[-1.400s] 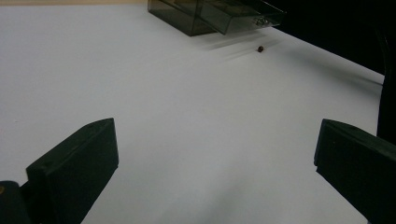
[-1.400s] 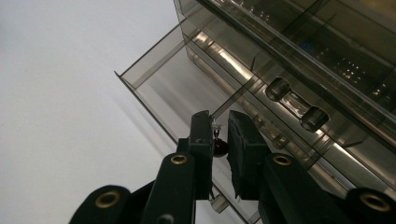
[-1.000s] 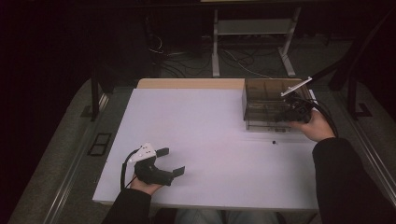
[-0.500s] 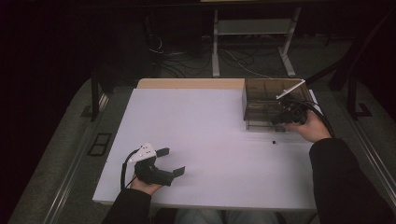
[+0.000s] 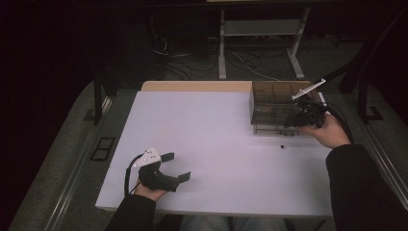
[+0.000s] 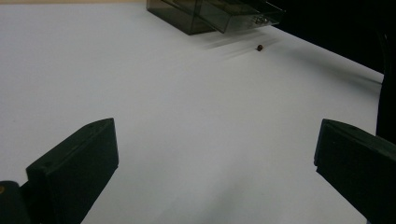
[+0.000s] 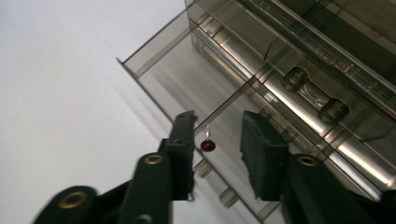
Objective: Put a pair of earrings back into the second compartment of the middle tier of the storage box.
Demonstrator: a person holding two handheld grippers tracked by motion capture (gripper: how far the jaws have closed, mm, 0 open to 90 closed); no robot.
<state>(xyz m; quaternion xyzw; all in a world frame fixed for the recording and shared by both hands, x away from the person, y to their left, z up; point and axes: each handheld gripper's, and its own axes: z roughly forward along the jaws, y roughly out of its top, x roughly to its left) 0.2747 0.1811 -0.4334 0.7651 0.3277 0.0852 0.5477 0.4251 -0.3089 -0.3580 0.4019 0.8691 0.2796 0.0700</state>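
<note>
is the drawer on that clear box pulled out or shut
Pulled out. The drawer juts from the clear box over the white table, with the right claw at its front edge.

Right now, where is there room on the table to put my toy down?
The big white middle of the table is bare, between the left gripper near the front edge and the clear box at the far right corner. It is crowded by that box, where the right gripper works and a small bead lies.

Dim workroom with a white-topped table (image 5: 216, 139) seen from above.
Grey floor (image 5: 62, 159) flanks the table; beyond it, a pale metal stand (image 5: 260, 29) and loose cables (image 5: 192, 57) sit in near darkness.
</note>
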